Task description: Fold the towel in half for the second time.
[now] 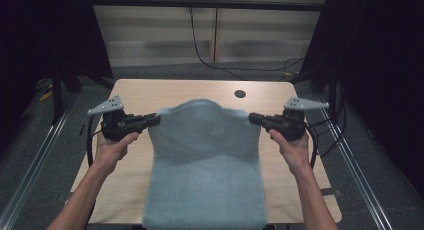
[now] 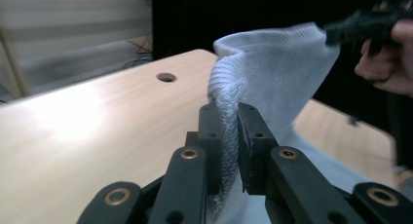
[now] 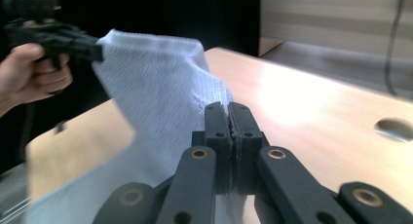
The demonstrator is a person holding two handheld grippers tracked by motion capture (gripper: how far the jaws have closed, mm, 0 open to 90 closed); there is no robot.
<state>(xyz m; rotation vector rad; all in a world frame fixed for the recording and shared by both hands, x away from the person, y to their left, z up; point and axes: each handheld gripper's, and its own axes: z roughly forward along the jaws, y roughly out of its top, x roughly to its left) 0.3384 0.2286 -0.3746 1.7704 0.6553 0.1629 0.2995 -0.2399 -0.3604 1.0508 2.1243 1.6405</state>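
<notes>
A pale blue-grey towel lies down the middle of the wooden table, its far end lifted off the surface. My left gripper is shut on the towel's far left corner, and my right gripper is shut on the far right corner. The far edge sags between them. In the left gripper view the bunched towel is pinched between the jaws of my left gripper. In the right gripper view the towel runs from my right gripper up to the other gripper.
A round cable hole sits in the table near its far edge, right of centre. The towel's near end hangs over the table's front edge. Black cables trail on the floor behind. Metal rails flank the table.
</notes>
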